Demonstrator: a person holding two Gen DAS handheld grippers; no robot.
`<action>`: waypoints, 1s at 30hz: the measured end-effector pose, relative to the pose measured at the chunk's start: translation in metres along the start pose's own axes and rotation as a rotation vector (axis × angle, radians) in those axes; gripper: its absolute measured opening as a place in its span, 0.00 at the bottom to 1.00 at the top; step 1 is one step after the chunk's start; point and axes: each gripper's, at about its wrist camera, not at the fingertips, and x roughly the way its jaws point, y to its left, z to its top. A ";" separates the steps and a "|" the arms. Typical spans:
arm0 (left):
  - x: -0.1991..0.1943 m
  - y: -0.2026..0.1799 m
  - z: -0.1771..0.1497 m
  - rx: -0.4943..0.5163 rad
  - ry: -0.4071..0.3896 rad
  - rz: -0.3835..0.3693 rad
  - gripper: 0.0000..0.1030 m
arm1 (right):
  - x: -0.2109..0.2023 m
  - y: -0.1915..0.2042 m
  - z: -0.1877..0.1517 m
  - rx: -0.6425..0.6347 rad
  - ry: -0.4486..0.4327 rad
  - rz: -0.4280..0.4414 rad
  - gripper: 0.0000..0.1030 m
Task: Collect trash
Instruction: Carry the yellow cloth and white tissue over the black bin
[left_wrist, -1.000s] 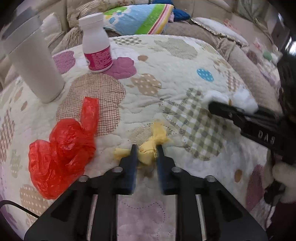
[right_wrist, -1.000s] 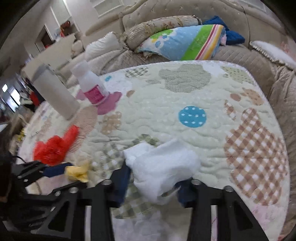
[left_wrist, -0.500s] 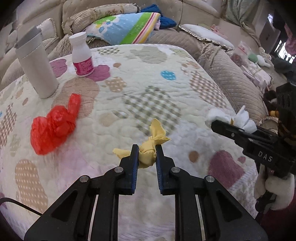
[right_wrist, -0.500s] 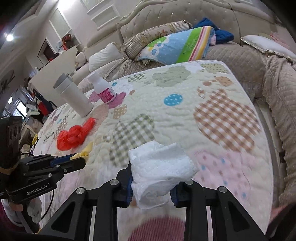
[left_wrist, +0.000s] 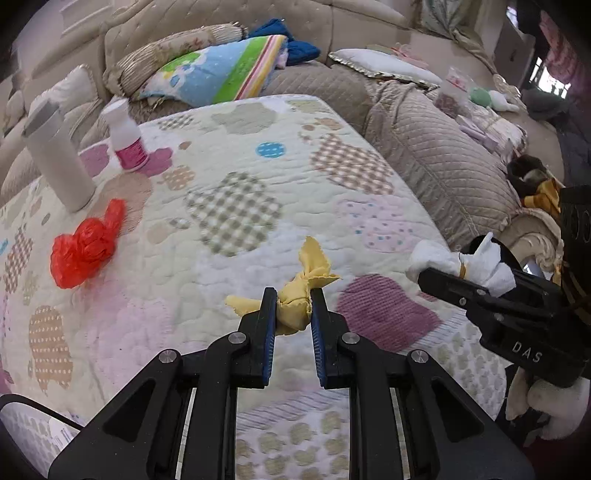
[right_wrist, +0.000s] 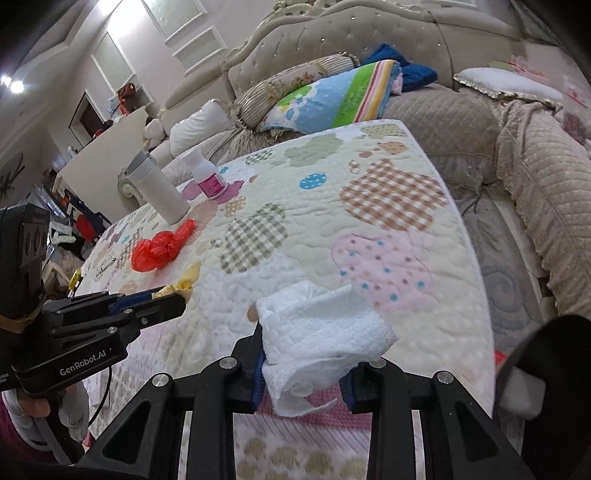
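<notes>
Tongs on the left (left_wrist: 293, 308) are clenched on a crumpled yellow cloth scrap (left_wrist: 295, 295), lower centre of the left wrist view, with the scrap lifted above the patchwork quilted table cover (left_wrist: 229, 206). Right tongs (right_wrist: 304, 369) are clamped around a wadded white paper towel (right_wrist: 321, 332) at lower centre of the right wrist view, also clear of the cover. A crumpled red plastic bag (left_wrist: 85, 247) lies on the cover at the left of the frame, just below a tall white tumbler with a grey lid (left_wrist: 55, 155). A white bottle with a pink label (left_wrist: 125, 138) stands near the tumbler, to its right.
</notes>
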 end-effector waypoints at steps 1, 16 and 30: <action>-0.002 -0.006 0.000 0.008 -0.003 -0.004 0.15 | -0.003 -0.002 -0.001 0.001 -0.002 -0.003 0.29; 0.001 -0.074 0.003 0.096 -0.007 -0.057 0.15 | -0.054 -0.041 -0.023 0.061 -0.058 -0.078 0.29; 0.014 -0.138 0.008 0.192 0.008 -0.118 0.15 | -0.093 -0.090 -0.041 0.151 -0.092 -0.156 0.29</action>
